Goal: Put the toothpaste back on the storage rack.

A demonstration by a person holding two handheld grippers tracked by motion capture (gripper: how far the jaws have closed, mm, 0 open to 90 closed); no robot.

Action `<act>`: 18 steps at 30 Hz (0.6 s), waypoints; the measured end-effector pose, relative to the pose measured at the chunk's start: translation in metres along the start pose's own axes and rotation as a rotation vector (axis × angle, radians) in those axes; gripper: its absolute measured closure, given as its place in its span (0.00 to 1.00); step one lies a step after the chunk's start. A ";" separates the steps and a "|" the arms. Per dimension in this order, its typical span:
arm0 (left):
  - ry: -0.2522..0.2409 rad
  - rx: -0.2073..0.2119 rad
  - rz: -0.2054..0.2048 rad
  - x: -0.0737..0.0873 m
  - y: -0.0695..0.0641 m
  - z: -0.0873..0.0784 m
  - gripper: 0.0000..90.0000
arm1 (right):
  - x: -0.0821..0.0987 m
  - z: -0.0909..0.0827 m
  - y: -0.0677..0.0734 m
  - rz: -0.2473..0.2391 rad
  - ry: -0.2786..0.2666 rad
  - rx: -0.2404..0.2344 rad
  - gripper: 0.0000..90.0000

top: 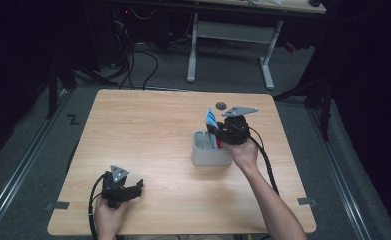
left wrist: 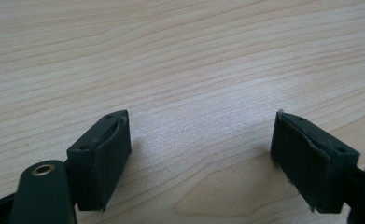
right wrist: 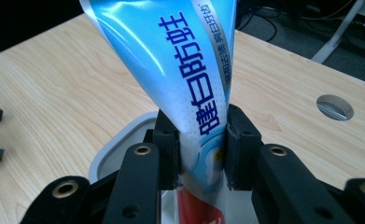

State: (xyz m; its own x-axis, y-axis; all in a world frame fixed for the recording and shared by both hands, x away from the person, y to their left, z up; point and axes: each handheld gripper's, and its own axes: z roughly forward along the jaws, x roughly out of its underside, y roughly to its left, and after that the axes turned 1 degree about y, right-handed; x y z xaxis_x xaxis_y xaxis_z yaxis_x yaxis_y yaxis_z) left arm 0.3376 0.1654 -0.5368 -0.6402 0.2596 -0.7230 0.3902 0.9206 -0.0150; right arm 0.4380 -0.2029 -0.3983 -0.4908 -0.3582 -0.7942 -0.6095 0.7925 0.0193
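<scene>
The right gripper (top: pixel 217 134) points down over one grey bin (top: pixel 203 155), its jaws clenched on one blue toothpaste tube (right wrist: pixel 180 70) standing upright between them, its lower end inside the bin. The left gripper (left wrist: pixel 201 158) rests low near the table (left wrist: pixel 180 56), well apart, jaws released and holding nothing.

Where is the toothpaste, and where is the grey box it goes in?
toothpaste tube (right wrist: pixel 189 70): right gripper view, on the blue printed body above the tongs.
grey box (top: pixel 203 156): high view, on its front wall.
</scene>
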 end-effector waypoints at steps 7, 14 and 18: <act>0.000 0.000 0.000 0.000 0.000 0.000 0.23 | 0.006 0.001 -0.002 0.011 0.008 -0.004 0.78; -0.001 0.000 -0.002 0.000 0.000 0.000 0.23 | 0.015 0.001 -0.008 0.056 0.004 -0.012 0.78; -0.001 0.000 -0.001 0.000 0.000 0.000 0.23 | 0.019 0.001 -0.008 0.056 0.008 -0.010 0.78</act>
State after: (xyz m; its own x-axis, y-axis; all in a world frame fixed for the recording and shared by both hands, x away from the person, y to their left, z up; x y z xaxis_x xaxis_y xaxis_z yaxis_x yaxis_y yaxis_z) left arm 0.3376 0.1653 -0.5369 -0.6401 0.2584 -0.7235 0.3895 0.9209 -0.0156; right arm 0.4344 -0.2159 -0.4139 -0.5295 -0.3172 -0.7868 -0.5869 0.8066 0.0698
